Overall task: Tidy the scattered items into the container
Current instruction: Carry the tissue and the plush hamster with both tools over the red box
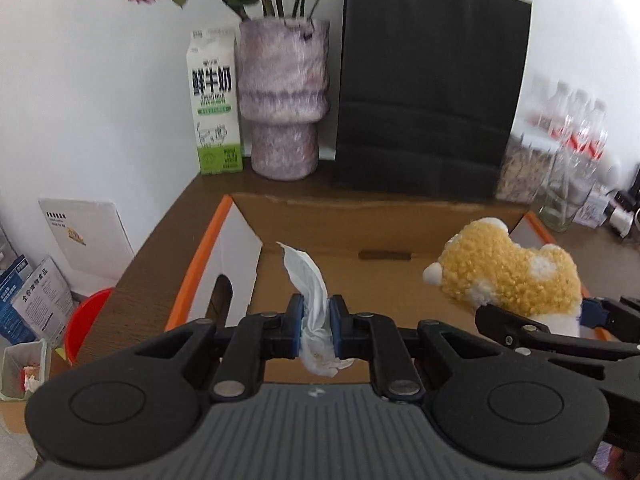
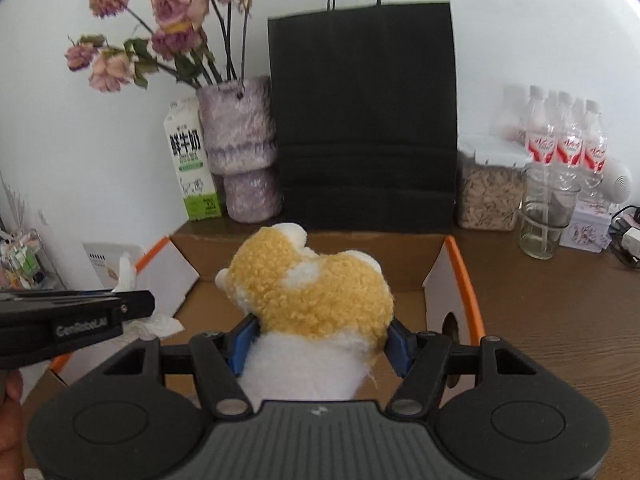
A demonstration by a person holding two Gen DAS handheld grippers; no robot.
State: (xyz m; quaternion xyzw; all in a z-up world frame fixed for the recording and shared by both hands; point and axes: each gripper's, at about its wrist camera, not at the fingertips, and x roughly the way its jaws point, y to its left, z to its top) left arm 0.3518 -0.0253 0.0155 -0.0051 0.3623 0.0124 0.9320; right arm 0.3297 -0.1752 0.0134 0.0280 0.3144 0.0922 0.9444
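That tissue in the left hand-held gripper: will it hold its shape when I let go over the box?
Probably not. The tissue looks crumpled and limp, drooping below the left hand-held gripper pads. It seems very light, so it may flutter or cling rather than fall straight into the cardboard box.

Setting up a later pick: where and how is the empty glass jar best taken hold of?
Grip the glass jar across its straight cylindrical wall, about mid-height, coming level from the open front, tongs spread wider than it. It stands upright, and the oat container and bottles crowd its left and back.
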